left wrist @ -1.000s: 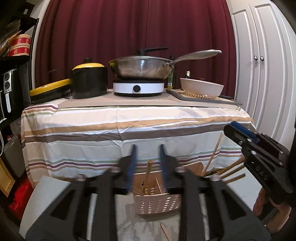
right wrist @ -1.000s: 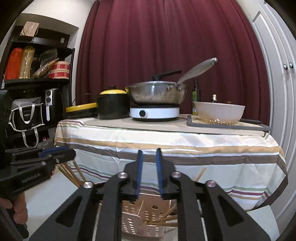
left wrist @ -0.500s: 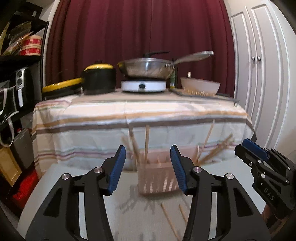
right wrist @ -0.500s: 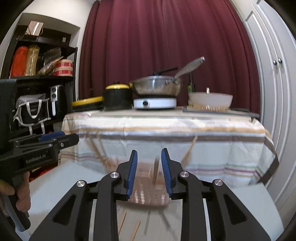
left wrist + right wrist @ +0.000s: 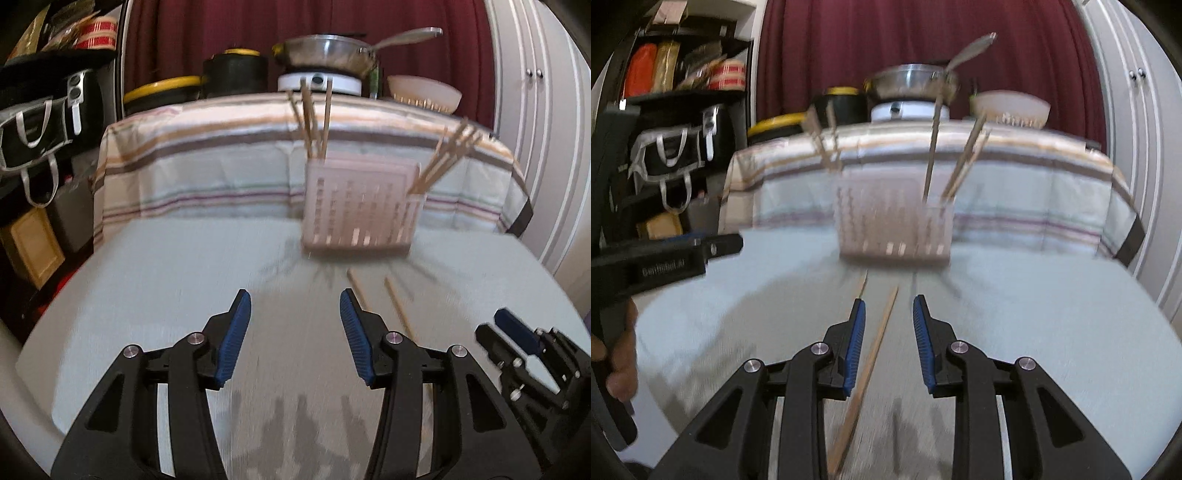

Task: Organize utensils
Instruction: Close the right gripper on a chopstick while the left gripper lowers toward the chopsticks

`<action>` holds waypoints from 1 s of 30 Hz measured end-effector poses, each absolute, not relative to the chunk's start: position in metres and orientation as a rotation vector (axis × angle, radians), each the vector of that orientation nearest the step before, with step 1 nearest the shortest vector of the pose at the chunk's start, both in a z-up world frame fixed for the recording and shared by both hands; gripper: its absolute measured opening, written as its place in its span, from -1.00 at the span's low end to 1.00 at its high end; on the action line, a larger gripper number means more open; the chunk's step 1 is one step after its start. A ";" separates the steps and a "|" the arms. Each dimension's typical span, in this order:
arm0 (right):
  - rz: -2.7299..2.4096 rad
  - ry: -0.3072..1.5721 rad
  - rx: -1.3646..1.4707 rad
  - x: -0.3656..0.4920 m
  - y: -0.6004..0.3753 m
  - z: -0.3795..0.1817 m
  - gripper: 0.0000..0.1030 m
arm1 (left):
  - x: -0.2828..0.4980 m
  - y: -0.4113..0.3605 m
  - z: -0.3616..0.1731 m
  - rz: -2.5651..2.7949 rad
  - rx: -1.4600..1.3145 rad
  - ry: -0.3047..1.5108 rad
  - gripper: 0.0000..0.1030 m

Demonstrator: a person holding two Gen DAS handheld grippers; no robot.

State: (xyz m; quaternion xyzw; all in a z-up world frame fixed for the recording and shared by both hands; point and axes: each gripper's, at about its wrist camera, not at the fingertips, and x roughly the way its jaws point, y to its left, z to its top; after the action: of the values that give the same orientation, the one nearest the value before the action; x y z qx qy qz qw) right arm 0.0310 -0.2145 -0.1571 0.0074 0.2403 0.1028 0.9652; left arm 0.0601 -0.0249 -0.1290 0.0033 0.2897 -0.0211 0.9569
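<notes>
A pink slotted utensil basket [image 5: 360, 206] stands on the grey surface, with several wooden chopsticks [image 5: 314, 118] upright in it; it also shows in the right wrist view [image 5: 894, 225]. Two loose chopsticks [image 5: 397, 302] lie in front of it. My left gripper [image 5: 295, 306] is open and empty, above the surface, left of them. My right gripper [image 5: 886, 314] is open, with a loose chopstick [image 5: 868, 365] lying on the surface between its fingers; a second one [image 5: 862, 286] lies farther ahead. The right gripper shows in the left view [image 5: 517, 336], the left gripper in the right view [image 5: 713, 245].
Behind stands a table with a striped cloth [image 5: 221, 155], bearing a wok [image 5: 328, 55] on a hob, a black pot [image 5: 236, 70] and a white bowl [image 5: 424, 92]. Black shelves [image 5: 683, 110] stand at left, white cupboard doors [image 5: 546, 129] at right.
Both grippers have pulled back, risen and tilted down, so the surface and loose chopsticks show. Both jaws have opened wider. The views are motion-blurred.
</notes>
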 end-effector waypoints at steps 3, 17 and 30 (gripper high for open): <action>0.228 0.542 0.013 0.026 -0.210 -0.176 -0.46 | 0.051 -0.024 -0.144 -0.034 0.003 0.613 -0.04; 0.231 0.686 0.025 0.028 -0.204 -0.207 -0.86 | 0.042 -0.041 -0.168 -0.084 0.001 0.668 -0.04; 0.176 0.671 0.086 0.029 -0.230 -0.202 -0.86 | 0.037 -0.091 -0.194 -0.201 0.037 0.733 -0.04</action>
State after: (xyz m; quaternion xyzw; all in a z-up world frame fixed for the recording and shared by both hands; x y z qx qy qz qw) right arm 0.0294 -0.2304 -0.2019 0.0422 0.3285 0.0863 0.9396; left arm 0.0370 -0.0909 -0.1938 0.0182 0.3578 -0.0983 0.9284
